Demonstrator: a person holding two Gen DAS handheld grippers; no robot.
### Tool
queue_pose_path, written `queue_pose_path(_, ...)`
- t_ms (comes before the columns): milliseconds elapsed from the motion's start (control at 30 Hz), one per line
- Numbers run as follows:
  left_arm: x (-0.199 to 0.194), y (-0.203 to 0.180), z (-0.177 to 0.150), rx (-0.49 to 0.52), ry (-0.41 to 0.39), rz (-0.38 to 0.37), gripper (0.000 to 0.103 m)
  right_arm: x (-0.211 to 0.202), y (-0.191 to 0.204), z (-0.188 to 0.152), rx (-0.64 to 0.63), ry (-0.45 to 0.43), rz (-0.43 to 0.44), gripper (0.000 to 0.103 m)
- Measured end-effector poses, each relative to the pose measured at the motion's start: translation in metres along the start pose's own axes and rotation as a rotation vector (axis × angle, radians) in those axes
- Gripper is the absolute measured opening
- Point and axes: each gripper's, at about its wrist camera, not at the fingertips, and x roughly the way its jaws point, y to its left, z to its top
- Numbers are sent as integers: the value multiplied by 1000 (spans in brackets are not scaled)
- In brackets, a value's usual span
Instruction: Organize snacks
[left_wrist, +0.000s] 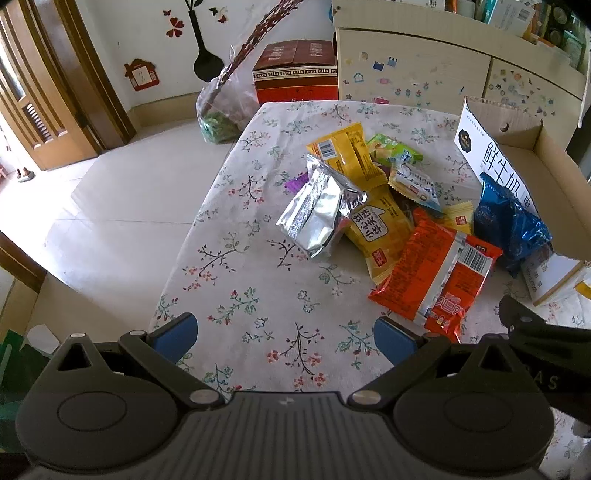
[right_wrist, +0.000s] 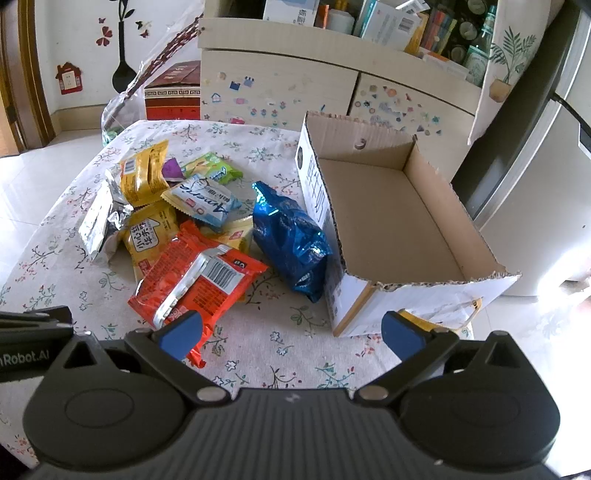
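Observation:
A heap of snack packets lies on the flowered tablecloth (left_wrist: 258, 302): a silver foil bag (left_wrist: 317, 214) (right_wrist: 98, 225), two yellow packets (left_wrist: 347, 151) (right_wrist: 144, 177), a red-orange packet (left_wrist: 436, 273) (right_wrist: 195, 277), a blue foil bag (left_wrist: 509, 225) (right_wrist: 291, 243), and green and pale-blue packets (right_wrist: 201, 199). An open, empty cardboard box (right_wrist: 391, 214) (left_wrist: 554, 173) stands right of the heap, the blue bag leaning on its wall. My left gripper (left_wrist: 284, 338) is open, low over bare cloth in front of the heap. My right gripper (right_wrist: 291, 332) is open, between the red-orange packet and the box corner.
A cream cabinet (right_wrist: 280, 85) with stickers stands behind the table, cluttered shelves above it. A red-brown carton (left_wrist: 295, 70) and a plastic bag (left_wrist: 221, 110) sit on the floor at the far left. A wooden door (left_wrist: 37, 110) is at the left, a grey appliance (right_wrist: 535, 184) right.

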Motion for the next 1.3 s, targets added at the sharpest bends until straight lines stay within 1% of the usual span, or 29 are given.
queue_pose_path(133, 1, 0, 0, -9, 8, -12, 103, 1, 0, -1, 3, 3, 0, 103)
queue_pose_path(267, 0, -2, 0, 4, 1, -9, 103, 2, 0, -1, 1, 5, -2, 103)
queue_pose_path(467, 1, 0, 0, -6, 11, -12, 103, 2, 0, -1, 2, 8, -2, 103)
queue_pose_path(733, 6, 5, 0, -49, 49, -52, 103, 3, -1, -1, 13, 17, 11, 103)
queue_pose_path(833, 4, 6, 1, -46, 37, -47, 103, 3, -5, 0, 33, 22, 44, 103)
queue_pose_path(933, 3, 8, 3, -50, 43, -67, 103, 1, -10, 0, 52, 23, 74, 103)
queue_pose_path(1000, 3, 9, 6, -41, 49, -67, 103, -1, -13, 0, 53, 17, 88, 103)
queue_pose_path(1067, 1, 15, 13, -43, 52, -77, 103, -3, -17, 0, 60, 15, 116, 103)
queue_pose_path(1133, -3, 25, 24, -59, 39, -88, 103, -5, -23, 0, 81, 12, 164, 102)
queue_pose_path(1200, -7, 33, 37, -64, 25, -115, 103, -8, -28, 0, 99, 2, 210, 102)
queue_pose_path(1300, -7, 40, 53, -44, -8, -109, 103, -9, -33, -1, 120, -4, 266, 102)
